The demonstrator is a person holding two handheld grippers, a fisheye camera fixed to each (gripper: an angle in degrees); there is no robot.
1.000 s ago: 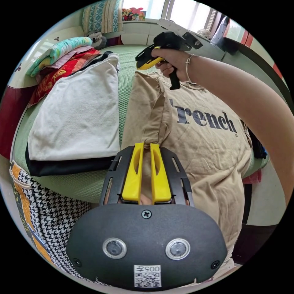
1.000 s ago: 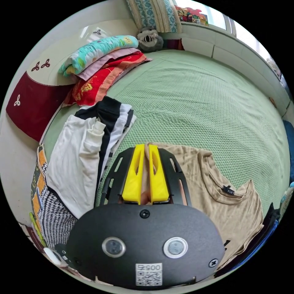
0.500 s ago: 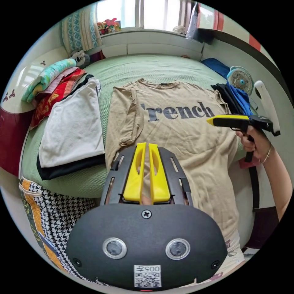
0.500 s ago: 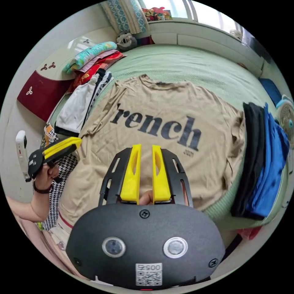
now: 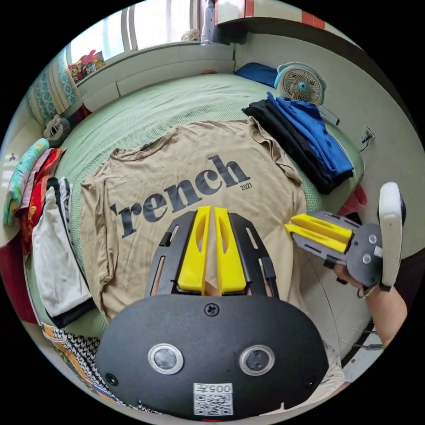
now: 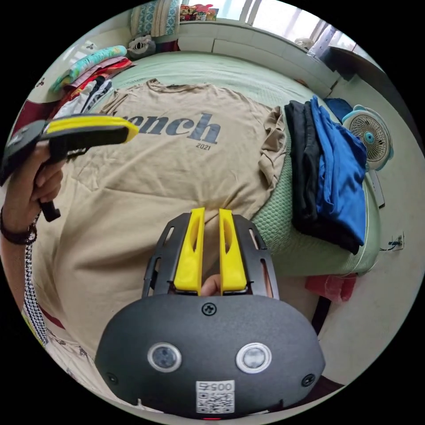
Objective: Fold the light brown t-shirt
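The light brown t-shirt (image 5: 186, 195) lies spread face up on the green bed (image 5: 177, 102), dark lettering across its chest, its hem hanging over the near edge. My left gripper (image 5: 211, 212) hovers above the shirt's lower part with its jaws shut and nothing between them. It also appears as the left gripper (image 6: 126, 126) in a hand over the shirt's left side. My right gripper (image 6: 211, 213) hangs over the hem of the t-shirt (image 6: 177, 168) near its right side, jaws slightly apart and empty. In the left gripper view, the right gripper (image 5: 290, 223) sits off the shirt's right edge.
A folded black and blue clothes stack (image 6: 332, 177) lies right of the shirt, with a small fan (image 6: 369, 137) beyond it. White and black folded clothes (image 5: 53, 248) and bright blankets (image 5: 26, 186) lie left. Houndstooth fabric (image 5: 75, 354) hangs at the near left corner.
Both grippers let go of the shirt's left sleeve and shoulder and drew back to the near edge. The right gripper crossed to the shirt's right side. The shirt now lies flat.
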